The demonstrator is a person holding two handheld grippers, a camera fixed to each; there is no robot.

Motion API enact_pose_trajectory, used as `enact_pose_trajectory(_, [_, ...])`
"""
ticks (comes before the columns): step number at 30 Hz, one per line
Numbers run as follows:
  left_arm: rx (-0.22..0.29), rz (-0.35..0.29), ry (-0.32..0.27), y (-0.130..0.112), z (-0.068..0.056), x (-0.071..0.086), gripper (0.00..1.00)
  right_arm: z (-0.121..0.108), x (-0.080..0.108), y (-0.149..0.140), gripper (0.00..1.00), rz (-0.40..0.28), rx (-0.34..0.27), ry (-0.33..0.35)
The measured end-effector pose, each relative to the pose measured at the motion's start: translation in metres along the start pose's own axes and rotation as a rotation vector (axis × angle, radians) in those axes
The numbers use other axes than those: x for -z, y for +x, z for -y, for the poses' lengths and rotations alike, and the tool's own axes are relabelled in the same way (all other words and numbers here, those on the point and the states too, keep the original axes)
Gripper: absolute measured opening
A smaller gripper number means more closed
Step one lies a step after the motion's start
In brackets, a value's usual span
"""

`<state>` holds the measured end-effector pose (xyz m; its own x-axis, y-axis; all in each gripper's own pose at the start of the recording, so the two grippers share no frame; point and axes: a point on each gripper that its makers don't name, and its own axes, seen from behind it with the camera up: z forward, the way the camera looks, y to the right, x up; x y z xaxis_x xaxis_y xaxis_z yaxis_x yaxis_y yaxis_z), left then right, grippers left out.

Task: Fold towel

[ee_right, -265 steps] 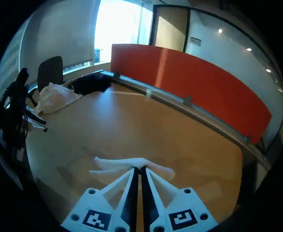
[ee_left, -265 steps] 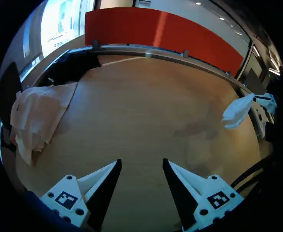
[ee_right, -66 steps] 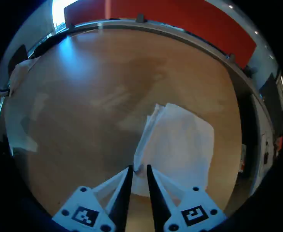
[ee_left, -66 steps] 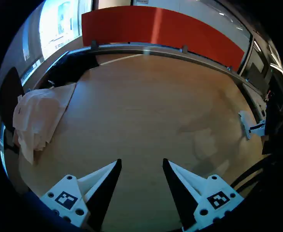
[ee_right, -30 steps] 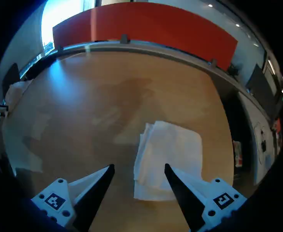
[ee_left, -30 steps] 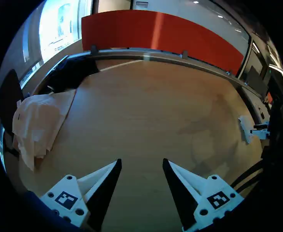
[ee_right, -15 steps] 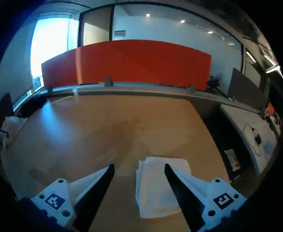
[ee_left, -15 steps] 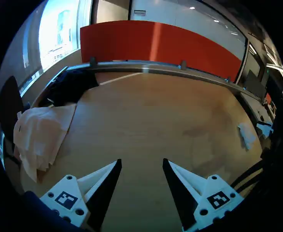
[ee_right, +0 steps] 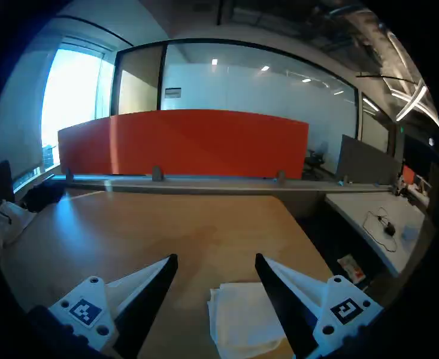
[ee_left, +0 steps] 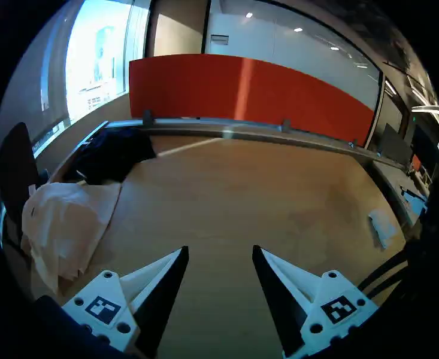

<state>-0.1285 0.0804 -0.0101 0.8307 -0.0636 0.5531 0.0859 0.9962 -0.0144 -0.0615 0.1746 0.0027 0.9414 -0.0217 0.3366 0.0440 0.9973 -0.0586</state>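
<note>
Folded towel (ee_right: 243, 320) let go on table (ee_right: 159, 227), right gripper (ee_right: 215, 257) risen, jaws apart, left gripper (ee_left: 220, 248) jaws apart too

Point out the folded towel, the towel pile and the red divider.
folded towel (ee_right: 243, 320): right gripper view, middle of its top layer.
towel pile (ee_left: 63, 230): left gripper view, middle of the top sheet.
red divider (ee_left: 249, 90): left gripper view, centre of the panel.

A wooden counter (ee_left: 237, 197) fills the middle of the left gripper view. A pile of pale cloths (ee_left: 63, 227) lies at its left edge, a dark bundle (ee_left: 114, 155) at upper left, and a folded white towel (ee_left: 382, 226) at far right.
</note>
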Motion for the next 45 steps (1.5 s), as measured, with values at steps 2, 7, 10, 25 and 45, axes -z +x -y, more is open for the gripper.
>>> enact_pose_trajectory(2, [0.000, -0.038, 0.003, 0.009, 0.001, 0.000, 0.78, 0.002, 0.000, 0.006, 1.00, -0.013, 0.002, 0.000])
enact_pose_trajectory(7, [0.003, -0.121, 0.004, 0.030, 0.004, 0.002, 0.78, 0.013, 0.002, 0.020, 1.00, -0.038, 0.007, 0.010])
enact_pose_trajectory(10, [0.004, -0.163, 0.003, 0.041, 0.005, 0.004, 0.78, 0.023, 0.004, 0.029, 1.00, -0.053, 0.008, 0.021])
enact_pose_trajectory(25, [0.038, -0.309, 0.011, 0.081, 0.023, 0.008, 0.78, 0.084, 0.014, 0.084, 1.00, -0.167, 0.001, 0.052])
enact_pose_trajectory(45, [0.062, -0.498, -0.001, 0.129, 0.032, 0.027, 0.78, 0.176, 0.031, 0.128, 1.00, -0.250, -0.019, 0.118])
